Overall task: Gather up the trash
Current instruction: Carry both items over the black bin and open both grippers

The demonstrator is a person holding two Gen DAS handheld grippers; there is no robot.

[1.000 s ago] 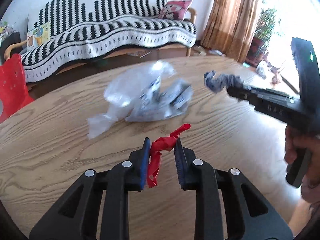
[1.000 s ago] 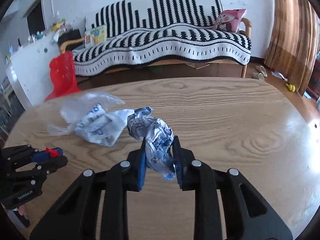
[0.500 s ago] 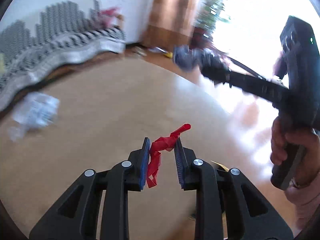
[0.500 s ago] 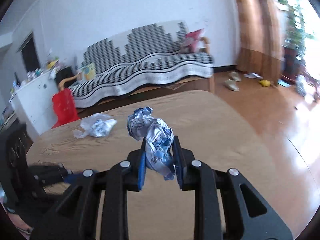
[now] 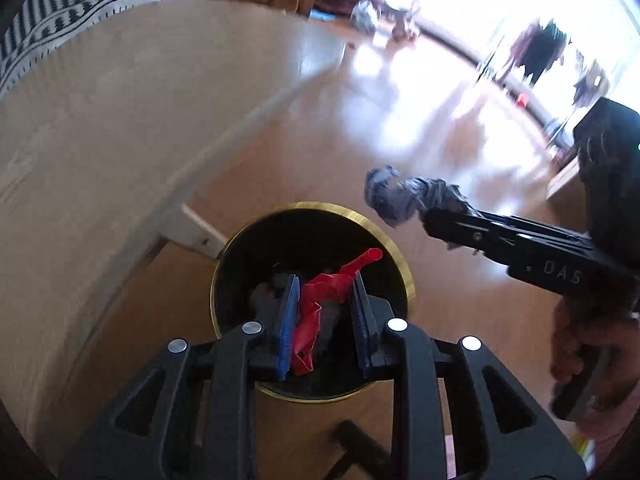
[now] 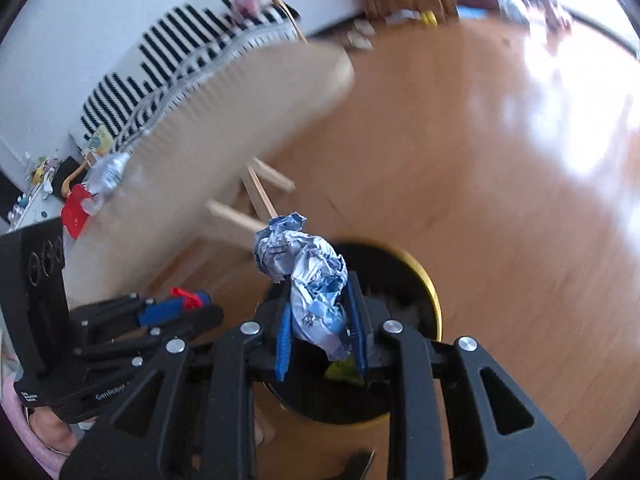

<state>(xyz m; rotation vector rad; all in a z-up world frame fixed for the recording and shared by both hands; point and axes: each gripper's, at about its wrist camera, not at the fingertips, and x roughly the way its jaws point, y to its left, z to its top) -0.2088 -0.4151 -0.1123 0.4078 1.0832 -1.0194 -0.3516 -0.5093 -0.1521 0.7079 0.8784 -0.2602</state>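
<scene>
My left gripper (image 5: 325, 284) is shut on a twisted red wrapper (image 5: 320, 304) and hangs over the mouth of a black bin with a gold rim (image 5: 404, 276) on the floor. My right gripper (image 6: 320, 280) is shut on a crumpled blue-and-white paper ball (image 6: 308, 276) above the same bin (image 6: 430, 292). The paper ball also shows in the left wrist view (image 5: 408, 198), held at the bin's right edge. The left gripper shows in the right wrist view (image 6: 192, 304) with the red wrapper (image 6: 184, 295).
The wooden table (image 5: 100, 128) lies to the left, its edge and legs beside the bin. A clear plastic bag (image 6: 106, 170) remains on the table. A striped sofa (image 6: 192, 52) stands behind. Some trash lies inside the bin.
Both grippers have swung away from the tabletop and down over the bin on the floor, each still holding its piece of trash.
</scene>
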